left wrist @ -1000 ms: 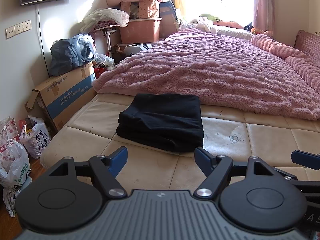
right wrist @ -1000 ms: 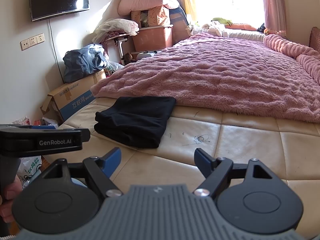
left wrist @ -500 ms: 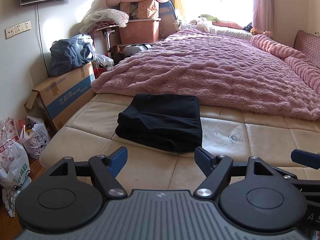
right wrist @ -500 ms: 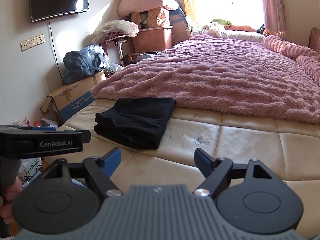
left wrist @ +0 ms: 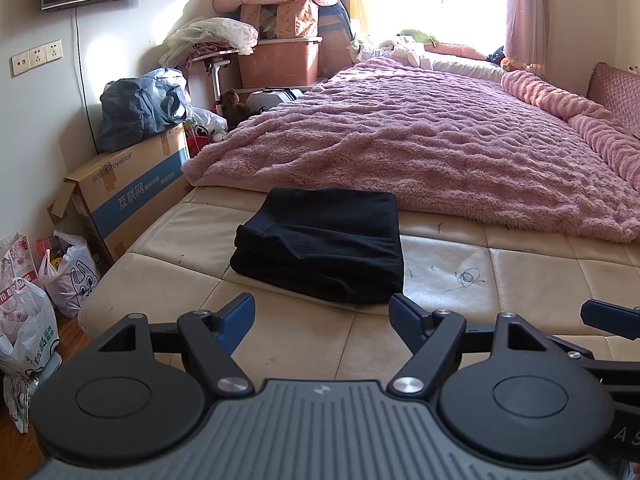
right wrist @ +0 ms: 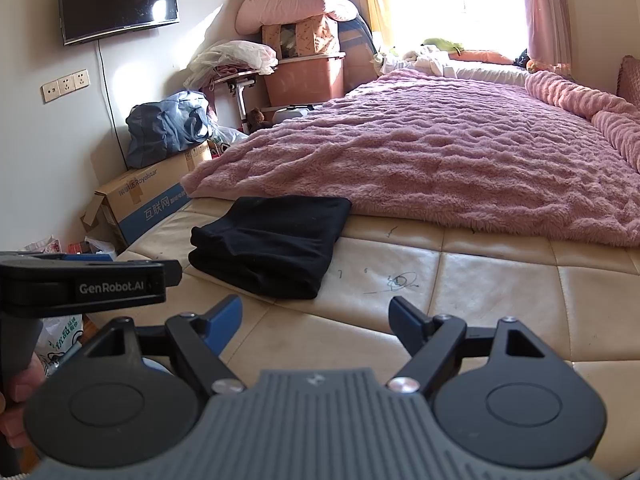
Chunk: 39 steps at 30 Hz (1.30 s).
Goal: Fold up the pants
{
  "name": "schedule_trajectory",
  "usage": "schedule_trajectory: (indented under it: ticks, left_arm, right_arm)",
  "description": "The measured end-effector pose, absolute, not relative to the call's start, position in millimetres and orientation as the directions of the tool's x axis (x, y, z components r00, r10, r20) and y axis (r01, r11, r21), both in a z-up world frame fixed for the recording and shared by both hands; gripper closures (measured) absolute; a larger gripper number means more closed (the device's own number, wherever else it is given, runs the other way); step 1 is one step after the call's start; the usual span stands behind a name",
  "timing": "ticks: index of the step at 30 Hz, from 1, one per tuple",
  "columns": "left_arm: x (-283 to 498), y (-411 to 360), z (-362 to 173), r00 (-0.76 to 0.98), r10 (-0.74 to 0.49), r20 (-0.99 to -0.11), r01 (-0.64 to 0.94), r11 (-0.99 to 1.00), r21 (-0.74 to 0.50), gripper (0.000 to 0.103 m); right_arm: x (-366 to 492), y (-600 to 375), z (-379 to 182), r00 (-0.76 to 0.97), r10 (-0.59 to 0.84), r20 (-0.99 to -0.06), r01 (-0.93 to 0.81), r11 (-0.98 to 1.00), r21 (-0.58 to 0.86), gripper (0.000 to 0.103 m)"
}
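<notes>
Black pants [left wrist: 324,242] lie folded in a neat rectangle on the cream mattress [left wrist: 520,276], just in front of the pink blanket's edge; they also show in the right wrist view [right wrist: 268,244]. My left gripper [left wrist: 322,316] is open and empty, held back from the pants and above the mattress near its front edge. My right gripper [right wrist: 314,318] is open and empty, to the right of the pants and back from them. The left gripper's body [right wrist: 84,282] shows at the left of the right wrist view.
A fluffy pink blanket [left wrist: 420,144] covers the bed beyond the pants. A cardboard box [left wrist: 132,196] with a blue bag [left wrist: 140,108] stands left of the bed. Plastic bags [left wrist: 36,304] sit on the floor at the left. Storage bins and bedding [left wrist: 280,40] pile at the back.
Both views have shifted very slightly; the pants stay folded and still. Both grippers remain open and empty.
</notes>
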<state>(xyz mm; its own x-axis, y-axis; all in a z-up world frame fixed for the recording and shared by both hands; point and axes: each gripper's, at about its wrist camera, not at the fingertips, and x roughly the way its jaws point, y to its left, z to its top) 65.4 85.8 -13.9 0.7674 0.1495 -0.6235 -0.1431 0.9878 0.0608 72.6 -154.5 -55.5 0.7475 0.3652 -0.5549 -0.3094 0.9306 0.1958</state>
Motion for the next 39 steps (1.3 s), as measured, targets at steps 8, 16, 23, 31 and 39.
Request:
schedule_trajectory:
  ticks: [8, 16, 23, 31, 39]
  left_arm:
    - [65.6, 85.3, -14.0, 0.768, 0.148, -0.624, -0.144, 0.988, 0.058, 0.014]
    - [65.8, 85.0, -13.8, 0.769, 0.148, -0.622, -0.143, 0.988, 0.058, 0.014]
    - [65.9, 85.2, -13.7, 0.769, 0.144, -0.623, -0.142, 0.988, 0.053, 0.014]
    - [72.6, 81.4, -13.4, 0.764, 0.108, -0.636, -0.129, 0.992, 0.013, 0.014]
    - [71.1, 83.4, -11.6, 0.774, 0.099, -0.626, -0.122, 0.992, 0.006, 0.014]
  right_arm:
    - [72.1, -154.7, -54.7, 0.748, 0.365, -0.554, -0.31, 0.931, 0.195, 0.026]
    - [72.4, -154.8, -54.3, 0.749, 0.365, -0.553, -0.31, 0.931, 0.195, 0.026]
    - [72.8, -155.3, -53.4, 0.75, 0.362, -0.553, -0.307, 0.932, 0.195, 0.026]
    - [73.2, -155.2, -52.5, 0.75, 0.36, -0.555, -0.303, 0.933, 0.196, 0.026]
    - [73.4, -152.4, -52.8, 0.75, 0.359, -0.555, -0.304, 0.933, 0.193, 0.026]
